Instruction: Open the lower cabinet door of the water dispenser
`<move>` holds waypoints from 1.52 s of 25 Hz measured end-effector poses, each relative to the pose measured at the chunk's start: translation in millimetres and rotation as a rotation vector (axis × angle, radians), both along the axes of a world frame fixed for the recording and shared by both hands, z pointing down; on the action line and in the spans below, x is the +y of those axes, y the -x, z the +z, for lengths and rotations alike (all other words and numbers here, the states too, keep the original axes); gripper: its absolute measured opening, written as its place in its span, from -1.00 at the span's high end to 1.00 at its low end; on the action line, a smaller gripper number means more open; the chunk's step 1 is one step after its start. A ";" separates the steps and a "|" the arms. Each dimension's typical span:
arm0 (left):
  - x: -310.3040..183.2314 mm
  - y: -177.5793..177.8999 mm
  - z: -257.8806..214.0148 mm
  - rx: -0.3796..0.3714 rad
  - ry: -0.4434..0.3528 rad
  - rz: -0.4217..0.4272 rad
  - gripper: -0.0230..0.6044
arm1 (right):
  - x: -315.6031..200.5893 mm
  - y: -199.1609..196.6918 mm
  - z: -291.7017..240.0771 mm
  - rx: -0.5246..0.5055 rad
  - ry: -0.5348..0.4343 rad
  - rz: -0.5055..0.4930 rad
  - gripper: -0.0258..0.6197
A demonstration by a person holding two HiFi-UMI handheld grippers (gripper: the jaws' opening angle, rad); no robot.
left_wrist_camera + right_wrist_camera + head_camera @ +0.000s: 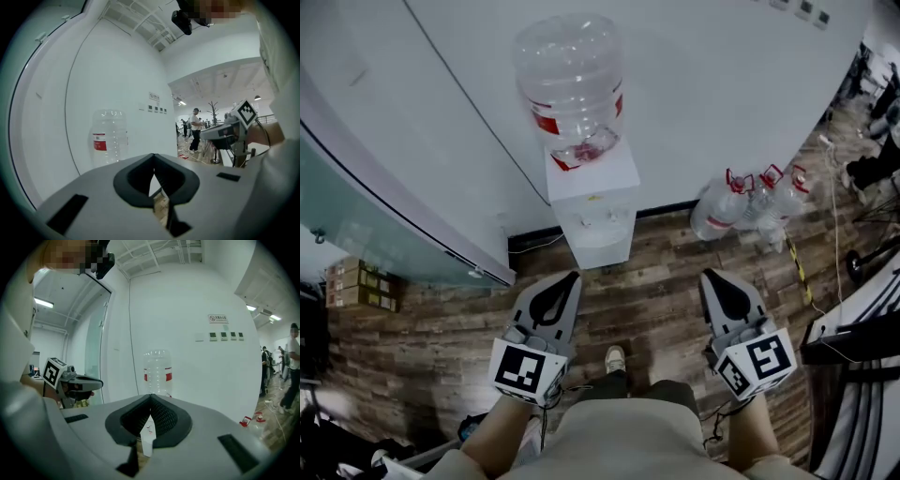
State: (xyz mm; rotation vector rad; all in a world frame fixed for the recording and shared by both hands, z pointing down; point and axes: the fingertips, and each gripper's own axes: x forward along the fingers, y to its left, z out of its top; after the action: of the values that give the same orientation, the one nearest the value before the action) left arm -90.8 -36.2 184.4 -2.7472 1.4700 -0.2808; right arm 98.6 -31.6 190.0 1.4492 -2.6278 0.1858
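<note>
The dispenser [592,211] is being viewed steeply from overhead; its bottle [108,138] is being shared, near level, by both gripper views.

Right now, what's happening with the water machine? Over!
Left gripper and right gripper: jaws shut, empty. Water dispenser ahead, untouched, no door swung open. Water jugs off to its right, out of the path.

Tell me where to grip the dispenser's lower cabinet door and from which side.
Come from the front, the face with the taps: the water dispenser backs onto the wall. Take the lower cabinet door by a side edge, probably; no handle or hinge side shows from this steep view.
</note>
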 end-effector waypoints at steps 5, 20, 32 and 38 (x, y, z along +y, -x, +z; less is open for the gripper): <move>-24.9 18.4 11.4 0.020 0.024 -0.043 0.91 | -33.7 13.3 10.5 0.027 0.018 -0.038 0.90; -83.7 30.2 64.8 -0.018 0.068 -0.240 0.91 | -149.9 15.4 85.5 -0.040 0.114 -0.246 0.82; -146.7 5.1 112.3 -0.015 0.082 -0.368 0.91 | -238.9 23.3 180.7 0.022 0.160 -0.399 0.29; -168.7 -0.9 169.9 -0.030 0.080 -0.354 0.91 | -265.1 31.9 239.3 0.046 0.150 -0.411 0.12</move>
State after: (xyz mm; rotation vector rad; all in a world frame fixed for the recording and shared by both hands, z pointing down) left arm -89.9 -204.9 354.3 -2.5097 1.9731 -0.3911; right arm 66.7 -296.6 429.3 0.8346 -2.7335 0.2906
